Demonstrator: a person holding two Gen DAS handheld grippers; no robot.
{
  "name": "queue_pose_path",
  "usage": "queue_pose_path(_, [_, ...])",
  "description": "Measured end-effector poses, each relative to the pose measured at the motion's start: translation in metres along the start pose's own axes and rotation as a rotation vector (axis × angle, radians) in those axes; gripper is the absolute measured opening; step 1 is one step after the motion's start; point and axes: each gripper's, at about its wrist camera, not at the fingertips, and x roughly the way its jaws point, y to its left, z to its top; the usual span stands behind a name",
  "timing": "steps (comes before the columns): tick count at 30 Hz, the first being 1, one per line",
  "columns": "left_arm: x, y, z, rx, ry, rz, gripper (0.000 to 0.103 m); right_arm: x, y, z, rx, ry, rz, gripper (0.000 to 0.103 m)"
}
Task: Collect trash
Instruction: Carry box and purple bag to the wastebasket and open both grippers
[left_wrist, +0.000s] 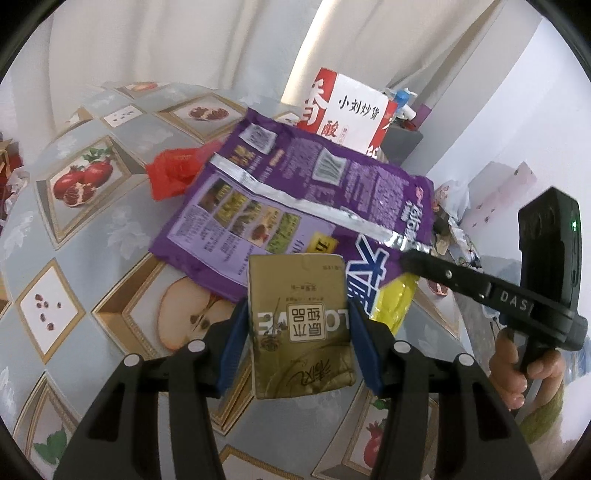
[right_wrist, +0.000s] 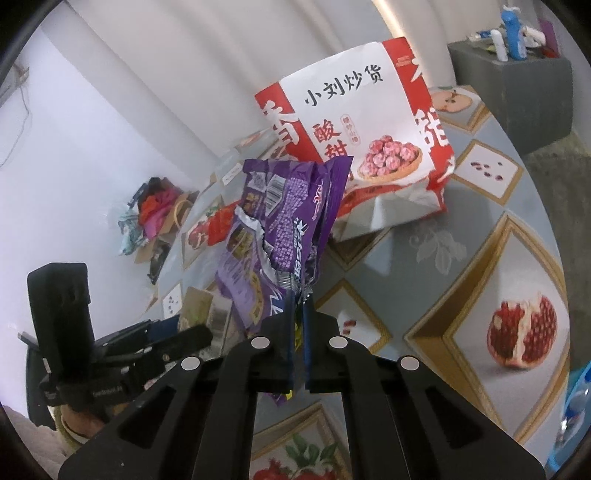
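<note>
The left claw (left_wrist: 299, 332) was squeezed on a gold pack (left_wrist: 300, 328), one blue pad (left_wrist: 232, 347) on each side of it. The right claw (right_wrist: 298, 332) was pinched shut on the corner of a purple bag (right_wrist: 291, 221), and the torn bag stuck up from it, off the table (right_wrist: 461, 266).

The red and white paper bag (right_wrist: 369, 147) stood on the table just behind the purple bag, with its top open, as far as I could tell. It looked like the place for the trash. Near the purple bag lay a red scrap (left_wrist: 173, 173), not picked up.

To do this well, the hand should lift the purple bag over the paper bag's mouth before letting go. The purple bag was floppy and wide, so it could catch on the rim or knock the light paper bag over. Go slow. The gold pack should go in after it.
</note>
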Motion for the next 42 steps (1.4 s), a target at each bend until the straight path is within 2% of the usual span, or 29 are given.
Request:
queue_pose_path(13, [-0.033,-0.012,-0.018,0.009,-0.050,-0.038,0.052,-0.044,0.008,-0.034,0.055,-0.066,0.000,0.000])
queue_pose_path(18, [-0.039,-0.023,-0.025,0.018,-0.047,-0.070,0.052,-0.071,0.005,-0.053,0.074,-0.104,-0.025,0.000])
queue_pose_path(25, [-0.036,-0.054,-0.029,0.081,-0.023,-0.129,0.052,-0.113,-0.007,-0.077,0.126,-0.188,-0.077,0.000])
queue_pose_path(32, [-0.027,-0.114,-0.024,0.214,0.001,-0.207,0.052,-0.171,-0.033,-0.102,0.201,-0.317,-0.167,0.000])
queue_pose_path(42, [0.003,-0.243,-0.025,0.442,0.086,-0.354,0.052,-0.271,-0.094,-0.161,0.383,-0.531,-0.358,0.000])
